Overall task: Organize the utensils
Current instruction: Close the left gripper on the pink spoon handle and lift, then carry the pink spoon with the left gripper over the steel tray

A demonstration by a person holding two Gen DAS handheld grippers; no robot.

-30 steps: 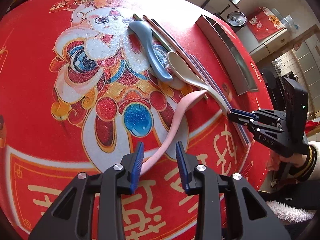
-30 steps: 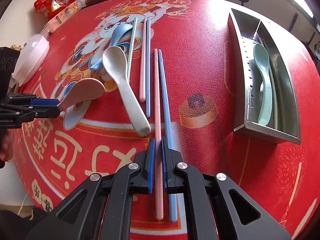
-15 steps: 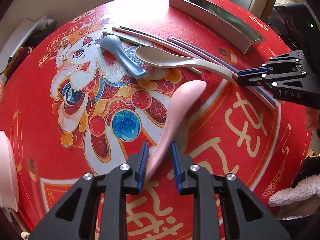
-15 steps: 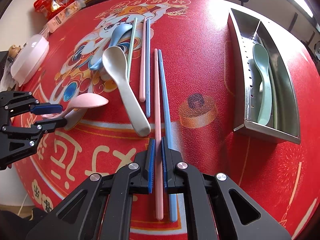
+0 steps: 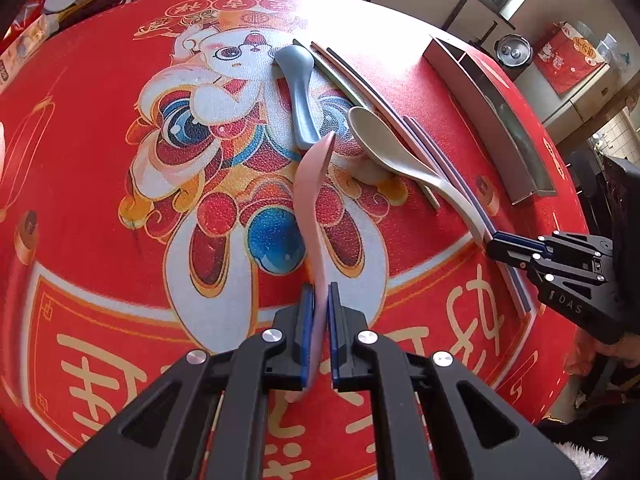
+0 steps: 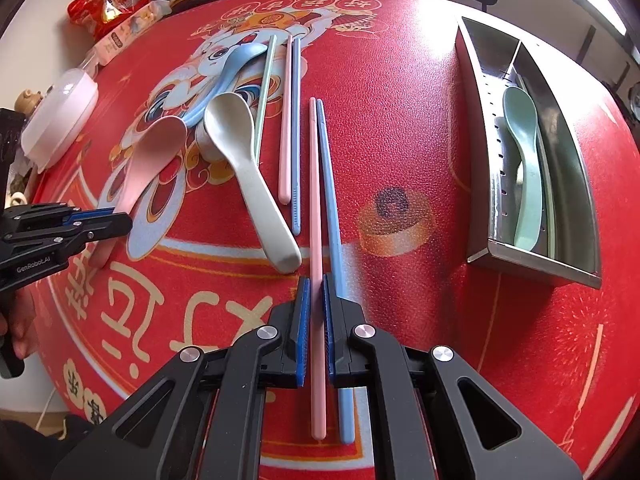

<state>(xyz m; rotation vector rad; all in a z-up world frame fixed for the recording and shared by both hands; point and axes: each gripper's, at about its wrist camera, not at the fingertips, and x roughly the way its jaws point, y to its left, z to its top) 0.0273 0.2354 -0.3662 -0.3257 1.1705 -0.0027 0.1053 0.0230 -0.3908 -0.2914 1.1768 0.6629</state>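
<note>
Left gripper (image 5: 319, 332) clamped on pink spoon (image 5: 314, 200) handle; right gripper (image 6: 316, 332) pinching pink chopstick (image 6: 315, 208). Thin holds, so possible twist, slip, drop.

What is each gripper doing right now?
Left gripper: closed on the pink spoon.
Right gripper: closed on the pink chopstick.

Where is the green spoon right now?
The green spoon lies inside the metal tray at the right of the right wrist view, in its right-hand compartment, bowl toward the far end, well apart from the utensils on the red mat.
</note>
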